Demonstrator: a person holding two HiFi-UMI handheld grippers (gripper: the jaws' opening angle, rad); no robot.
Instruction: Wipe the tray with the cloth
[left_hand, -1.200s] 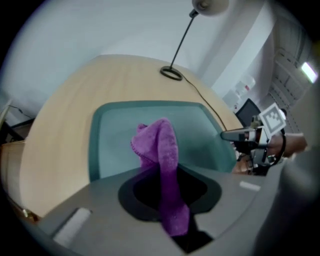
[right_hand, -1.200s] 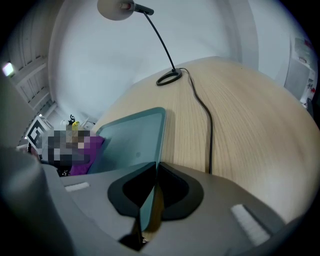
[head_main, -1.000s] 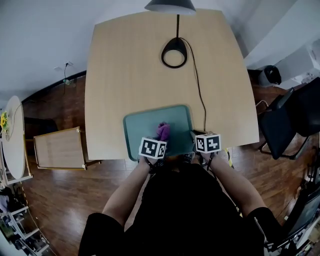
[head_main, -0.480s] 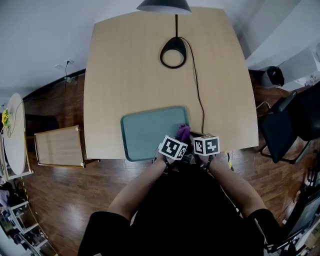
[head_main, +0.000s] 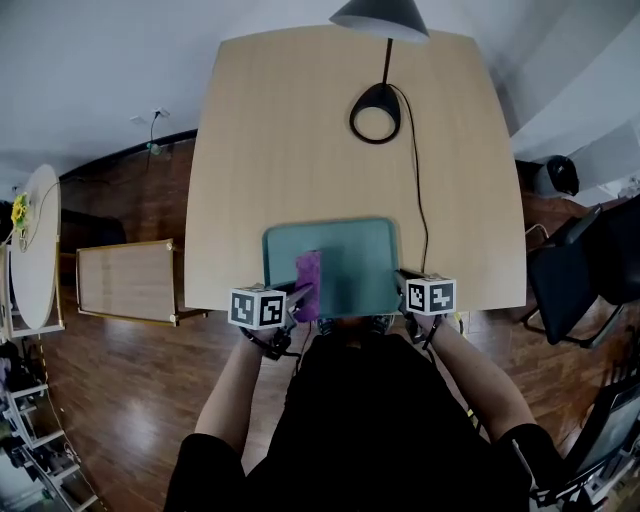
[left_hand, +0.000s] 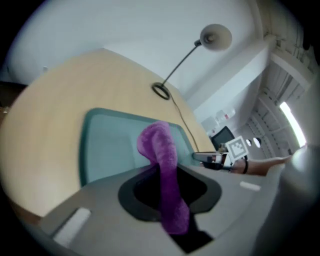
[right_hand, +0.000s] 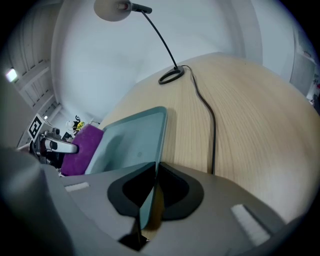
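Clamping a fold of the purple fluffy cloth (left_hand: 162, 150), the left gripper (left_hand: 165, 187) has its jaws closed on the fabric, whose free end curls up and forward just past the fingertips. Below and ahead of that end lies the teal rectangular plastic tray (left_hand: 107, 145), flat on the pale wooden table (head_main: 300, 130). The right gripper (right_hand: 150, 192) is closed too, pinching the tray's near right rim edge-on between its jaws, which looks like steadying.

Half a second ago the cloth sat at the tray's near right corner, just beside the right gripper. Now the left gripper is at the near left part, well apart from its partner, and a second ago it was around the middle. That reads as side-to-side strokes along the near strip, so wiping seems under way, with the far half probably still to cover.

Whether the cloth presses on the tray surface right now I cannot tell: the left gripper view is blurred and the head view too small. The person's torso hides the table's near edge, and the black desk lamp (head_main: 378, 96) is cut off at the top of the head view
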